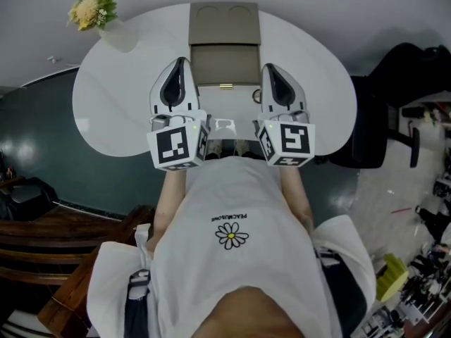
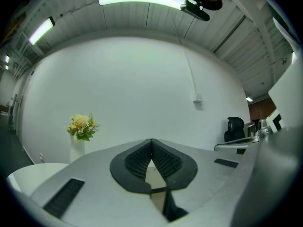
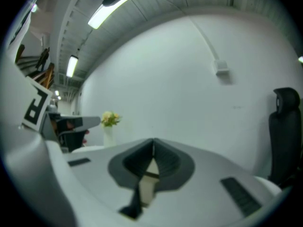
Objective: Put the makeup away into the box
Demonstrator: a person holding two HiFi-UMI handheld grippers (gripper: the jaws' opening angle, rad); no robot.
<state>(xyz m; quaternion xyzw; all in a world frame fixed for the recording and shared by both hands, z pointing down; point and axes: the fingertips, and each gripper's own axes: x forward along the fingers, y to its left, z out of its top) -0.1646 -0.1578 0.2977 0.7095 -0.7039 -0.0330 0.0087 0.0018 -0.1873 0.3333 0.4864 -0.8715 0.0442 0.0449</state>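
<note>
A beige box (image 1: 224,44) lies in the middle of the white oval table (image 1: 120,97), its lid closed and a small metal latch (image 1: 225,86) on the near side. My left gripper (image 1: 180,62) hovers by the box's left side and my right gripper (image 1: 270,67) by its right, both pointing away from me. Each is shut with nothing between the pads, as the left gripper view (image 2: 151,141) and the right gripper view (image 3: 153,141) show. A few small items (image 1: 224,127) lie at the near table edge between the grippers, too small and half hidden to identify.
A vase of yellow flowers (image 1: 95,9) stands at the table's far left, also in the left gripper view (image 2: 81,126) and the right gripper view (image 3: 110,119). A black chair (image 1: 394,83) sits to the right of the table. Wooden furniture (image 1: 63,238) is at lower left.
</note>
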